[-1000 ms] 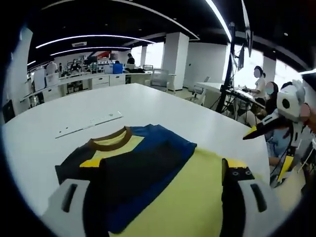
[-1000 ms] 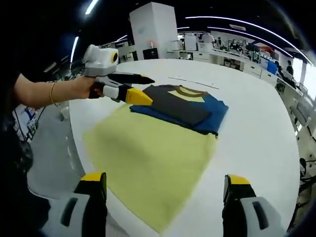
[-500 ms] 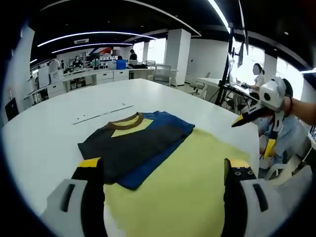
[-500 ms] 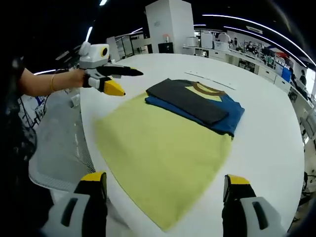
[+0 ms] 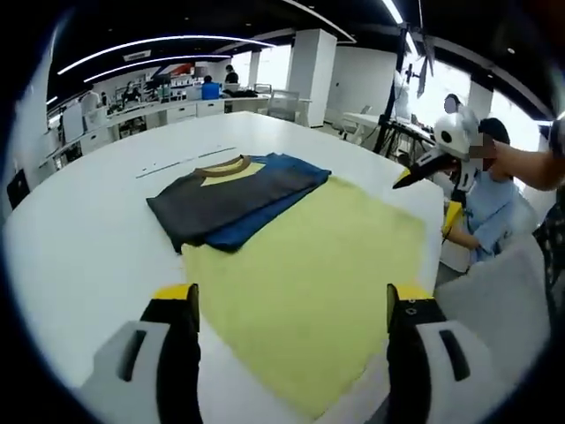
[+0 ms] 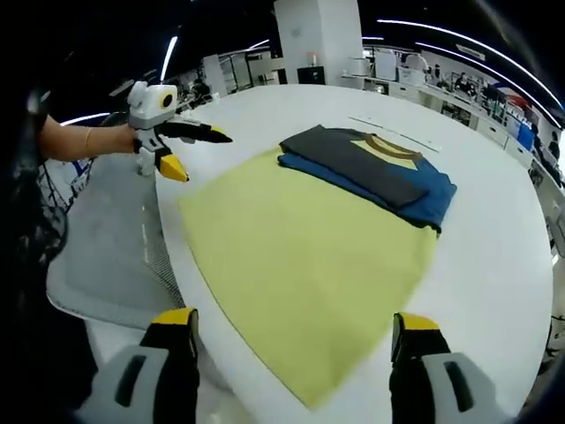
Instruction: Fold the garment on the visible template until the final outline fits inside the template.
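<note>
A shirt lies flat on the round white table (image 5: 79, 256). Its yellow body (image 5: 309, 274) stretches toward me, and its top is folded into a dark grey and blue band (image 5: 234, 199) with a brown collar (image 5: 221, 164). My left gripper (image 5: 291, 293) hovers open before the yellow hem, holding nothing. The right gripper (image 5: 433, 190) shows at the right beyond the table edge, jaws apart. In the right gripper view the yellow body (image 6: 300, 256) and folded band (image 6: 371, 168) lie ahead of my open right gripper (image 6: 291, 320). The left gripper (image 6: 181, 150) is held in a hand at the left.
A thin pale strip (image 5: 181, 162) lies on the table beyond the collar, seen also as the strip (image 6: 393, 132). A grey mesh chair (image 6: 106, 256) stands against the near table edge. A seated person in light blue (image 5: 481, 208) is at the right. Office desks fill the background.
Both grippers have drawn back from the shirt toward the table's edge, staying open. The shirt has kept its shape and place.
</note>
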Demonstrator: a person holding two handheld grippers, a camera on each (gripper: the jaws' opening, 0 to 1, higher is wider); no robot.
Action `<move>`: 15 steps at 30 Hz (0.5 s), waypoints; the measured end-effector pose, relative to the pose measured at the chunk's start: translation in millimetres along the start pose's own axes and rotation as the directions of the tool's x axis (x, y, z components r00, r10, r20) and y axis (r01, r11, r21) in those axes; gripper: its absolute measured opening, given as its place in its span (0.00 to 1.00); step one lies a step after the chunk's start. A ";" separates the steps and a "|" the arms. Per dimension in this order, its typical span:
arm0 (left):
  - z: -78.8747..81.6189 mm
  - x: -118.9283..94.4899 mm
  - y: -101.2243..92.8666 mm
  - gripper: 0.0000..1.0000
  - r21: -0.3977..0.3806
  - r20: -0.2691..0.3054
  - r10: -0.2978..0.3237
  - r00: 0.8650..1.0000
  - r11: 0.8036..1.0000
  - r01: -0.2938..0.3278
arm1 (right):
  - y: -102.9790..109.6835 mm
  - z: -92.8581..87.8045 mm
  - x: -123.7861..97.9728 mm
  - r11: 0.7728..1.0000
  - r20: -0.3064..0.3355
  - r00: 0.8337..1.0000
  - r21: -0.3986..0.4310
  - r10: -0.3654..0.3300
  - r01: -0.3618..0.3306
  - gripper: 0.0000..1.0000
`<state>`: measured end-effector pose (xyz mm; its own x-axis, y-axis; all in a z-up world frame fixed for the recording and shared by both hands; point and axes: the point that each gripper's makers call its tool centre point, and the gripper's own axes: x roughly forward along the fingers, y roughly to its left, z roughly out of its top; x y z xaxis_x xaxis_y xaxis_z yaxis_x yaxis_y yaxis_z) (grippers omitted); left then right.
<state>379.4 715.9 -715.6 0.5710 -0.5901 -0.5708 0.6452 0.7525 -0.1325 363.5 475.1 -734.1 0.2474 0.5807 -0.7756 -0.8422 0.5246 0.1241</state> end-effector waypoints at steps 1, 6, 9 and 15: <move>-7.2 -0.5 -5.9 0.82 0.007 -0.017 -0.019 1.000 1.000 0.019 | 0.5 -1.7 0.7 1.000 -0.003 1.000 -0.004 0.001 -0.001 0.88; -31.4 -0.9 -18.1 0.77 0.048 -0.086 -0.046 0.995 0.998 0.050 | 2.9 -13.4 5.1 0.999 -0.037 0.999 -0.044 0.006 -0.008 0.81; -39.7 -1.5 -19.2 0.75 0.063 -0.101 -0.036 0.994 0.997 0.043 | 2.5 -20.6 7.9 0.998 -0.051 0.999 -0.058 0.001 -0.004 0.79; -55.2 -2.1 -20.1 0.70 0.107 -0.142 -0.028 0.989 0.993 0.043 | 1.3 -32.5 10.6 0.997 -0.078 0.997 -0.074 -0.005 -0.001 0.73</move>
<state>337.2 718.2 -756.6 0.4751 -0.5632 -0.6761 0.7198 0.6906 -0.0695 349.5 461.7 -762.2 0.2138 0.5278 -0.8220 -0.8754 0.4769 0.0785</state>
